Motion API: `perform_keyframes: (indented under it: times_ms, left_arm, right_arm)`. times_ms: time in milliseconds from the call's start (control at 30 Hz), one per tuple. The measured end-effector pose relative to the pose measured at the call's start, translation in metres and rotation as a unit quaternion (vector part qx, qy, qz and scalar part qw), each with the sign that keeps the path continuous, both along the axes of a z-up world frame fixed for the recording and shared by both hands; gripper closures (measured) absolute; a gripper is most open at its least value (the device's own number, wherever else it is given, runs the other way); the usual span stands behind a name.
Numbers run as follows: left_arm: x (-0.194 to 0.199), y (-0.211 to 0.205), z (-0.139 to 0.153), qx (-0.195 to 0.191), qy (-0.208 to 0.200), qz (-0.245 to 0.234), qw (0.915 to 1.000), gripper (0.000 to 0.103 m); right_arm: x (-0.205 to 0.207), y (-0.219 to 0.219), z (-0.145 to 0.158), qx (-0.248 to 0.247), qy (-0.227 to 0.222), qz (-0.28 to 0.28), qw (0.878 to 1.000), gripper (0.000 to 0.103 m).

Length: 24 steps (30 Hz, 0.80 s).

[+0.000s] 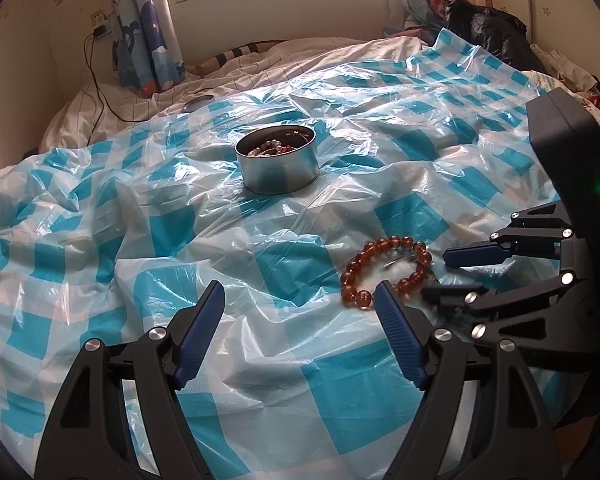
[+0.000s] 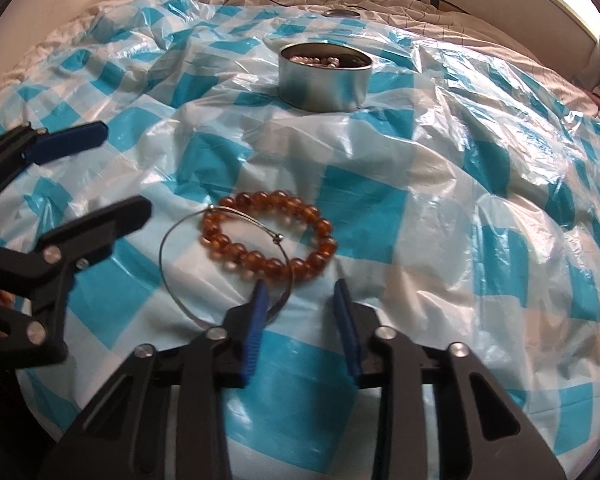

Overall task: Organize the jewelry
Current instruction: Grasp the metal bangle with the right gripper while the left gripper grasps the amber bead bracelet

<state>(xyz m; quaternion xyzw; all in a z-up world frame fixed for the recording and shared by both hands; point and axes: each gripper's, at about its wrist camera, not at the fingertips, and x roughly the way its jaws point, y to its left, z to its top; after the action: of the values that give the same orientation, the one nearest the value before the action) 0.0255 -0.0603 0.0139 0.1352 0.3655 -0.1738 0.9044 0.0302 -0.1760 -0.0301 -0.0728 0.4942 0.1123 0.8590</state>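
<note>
An amber bead bracelet (image 1: 384,268) (image 2: 272,236) lies on the blue-and-white checked plastic sheet (image 1: 260,272), with a thin silver wire bangle (image 2: 168,272) overlapping it. My right gripper (image 2: 300,292) (image 1: 436,276) points down at their near edge. Its jaws stand narrowly apart, a stretch of the bangle's wire lies between them, and the pads do not press on it. My left gripper (image 1: 300,296) (image 2: 120,170) hovers wide open just left of the bracelet, holding nothing. Farther back, a round silver tin (image 1: 278,168) (image 2: 324,84) holds pearl and red bead jewelry.
The sheet covers a rumpled bed. The tin's lid (image 1: 198,103) (image 2: 342,13) lies behind the tin near the white bedding. A black cable (image 1: 94,80) trails down at the far left, and a black bag (image 1: 488,28) sits at the back right under the window.
</note>
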Motion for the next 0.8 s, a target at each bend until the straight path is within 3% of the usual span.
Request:
perform_keyframes:
  times_ms: [133,267,367,567,733,767,800]
  left_arm:
    - [0.001,-0.001,0.000,-0.004,0.001,-0.001,1.0000,0.029]
    - [0.016,-0.004,-0.003,-0.048,0.037,-0.008,0.9981,0.029]
    - [0.035,-0.012,-0.013,-0.052,0.053,0.000,0.9972,0.029]
    - [0.051,-0.027,-0.037,-0.022,0.084,-0.003,0.9962,0.029]
    - [0.039,-0.040,-0.032,0.015,0.047,-0.026,0.9984,0.029]
    - [0.038,-0.044,-0.035,0.023,0.052,-0.037,0.9977,0.030]
    - [0.038,-0.048,-0.037,0.029,0.062,-0.043,0.9967,0.044]
  right_arm:
    - [0.000,-0.018,0.001,-0.024,-0.001,-0.026,0.999,0.086]
    - [0.001,-0.033,0.000,-0.005,0.004,-0.040,0.999,0.089]
    - [0.001,-0.041,0.000,0.021,0.007,-0.047,0.999,0.090]
    - [0.004,-0.062,0.003,0.092,0.014,-0.070,0.993,0.097]
    - [0.008,-0.061,-0.001,0.098,0.013,-0.061,0.993,0.098]
    - [0.008,-0.060,-0.001,0.098,0.012,-0.061,0.993,0.098]
    - [0.008,-0.060,-0.003,0.097,0.013,-0.059,0.993,0.098]
